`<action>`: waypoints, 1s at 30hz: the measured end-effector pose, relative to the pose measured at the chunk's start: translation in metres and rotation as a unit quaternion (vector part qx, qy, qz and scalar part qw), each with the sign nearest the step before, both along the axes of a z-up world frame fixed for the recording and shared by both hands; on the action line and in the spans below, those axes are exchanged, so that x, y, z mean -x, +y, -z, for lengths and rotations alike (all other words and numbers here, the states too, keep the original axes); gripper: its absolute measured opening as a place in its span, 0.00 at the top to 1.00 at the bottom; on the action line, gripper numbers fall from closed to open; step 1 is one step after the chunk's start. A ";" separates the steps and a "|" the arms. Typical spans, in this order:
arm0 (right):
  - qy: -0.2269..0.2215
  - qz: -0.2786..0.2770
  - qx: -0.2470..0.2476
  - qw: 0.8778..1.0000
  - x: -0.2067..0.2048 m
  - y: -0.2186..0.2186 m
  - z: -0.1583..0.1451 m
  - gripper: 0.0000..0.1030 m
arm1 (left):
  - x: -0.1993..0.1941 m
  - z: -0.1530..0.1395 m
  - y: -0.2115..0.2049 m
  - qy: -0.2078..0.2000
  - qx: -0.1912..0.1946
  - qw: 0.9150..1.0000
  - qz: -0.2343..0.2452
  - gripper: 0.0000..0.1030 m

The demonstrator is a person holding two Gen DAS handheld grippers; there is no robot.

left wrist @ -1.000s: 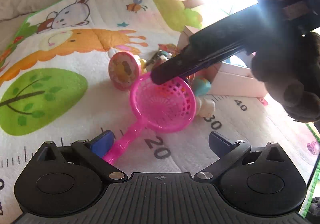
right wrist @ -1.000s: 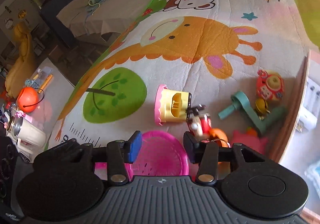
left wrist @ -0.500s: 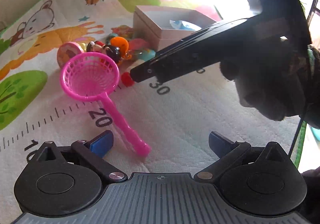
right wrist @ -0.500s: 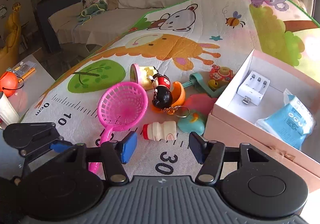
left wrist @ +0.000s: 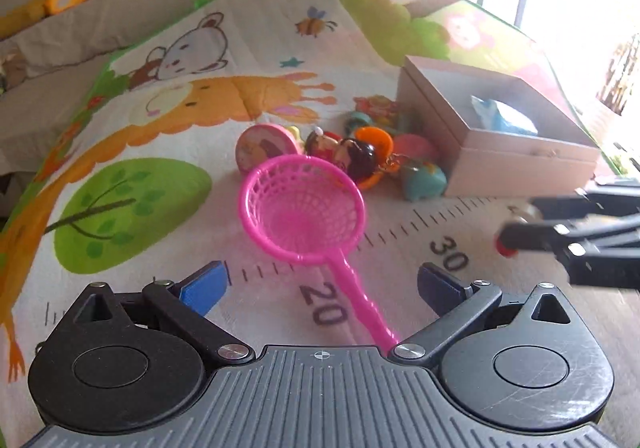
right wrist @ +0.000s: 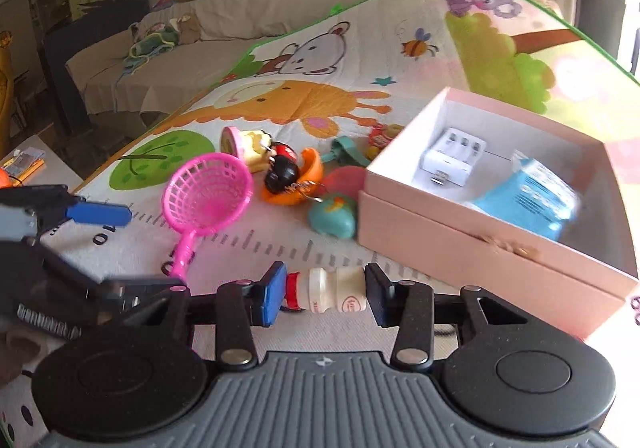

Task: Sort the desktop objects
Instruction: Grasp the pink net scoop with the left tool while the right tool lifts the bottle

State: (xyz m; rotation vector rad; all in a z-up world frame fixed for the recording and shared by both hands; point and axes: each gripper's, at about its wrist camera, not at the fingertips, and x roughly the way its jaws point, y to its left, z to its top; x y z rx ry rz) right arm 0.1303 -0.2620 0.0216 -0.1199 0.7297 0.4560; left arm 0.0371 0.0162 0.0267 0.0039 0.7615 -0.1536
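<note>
My right gripper [right wrist: 326,294] is shut on a small white yogurt bottle [right wrist: 328,294] with a red cap, held lengthwise between the pads just above the mat, in front of the pink box [right wrist: 472,244]. My left gripper [left wrist: 320,284] is open and empty, with the pink net scoop [left wrist: 304,211] lying on the mat between and ahead of its fingers, handle toward me. The scoop also shows in the right wrist view [right wrist: 208,195]. The right gripper shows at the right edge of the left wrist view [left wrist: 568,240].
The open pink box holds a white battery charger [right wrist: 452,159] and a blue packet [right wrist: 532,199]. A pile of small toys lies left of the box: a doll keychain [right wrist: 282,169], orange shell [right wrist: 304,183], teal toy [right wrist: 334,219], yellow cup [right wrist: 244,143]. A sofa with plush toys stands behind.
My right gripper has come down and closed on the yogurt bottle, which lay on the mat before. My left gripper has drawn back from the scoop and stays open.
</note>
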 end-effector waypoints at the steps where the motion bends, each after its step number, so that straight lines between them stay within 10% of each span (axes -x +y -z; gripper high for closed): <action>1: -0.001 0.015 0.001 1.000 0.007 -0.010 0.002 0.59 | -0.006 0.000 -0.002 0.000 0.005 1.000 -0.006 0.00; 6: 0.004 0.057 -0.019 0.998 0.032 -0.042 0.015 0.56 | -0.027 0.001 -0.020 -0.027 -0.036 0.999 -0.022 0.00; 8: -0.002 0.070 -0.029 0.997 0.038 -0.048 0.020 0.39 | -0.033 0.002 -0.022 -0.024 -0.036 0.999 -0.017 0.00; 16: -0.017 0.094 -0.035 0.995 0.041 -0.052 0.030 0.19 | -0.020 0.010 -0.039 -0.052 -0.026 0.992 0.108 0.00; 26: -0.022 0.084 -0.023 0.996 0.045 -0.046 0.030 0.18 | -0.019 0.016 -0.055 -0.040 -0.067 0.992 0.100 0.00; 30: -0.035 0.073 -0.004 0.997 0.048 -0.038 0.030 0.23 | -0.021 0.015 -0.050 -0.029 -0.066 0.994 0.085 0.16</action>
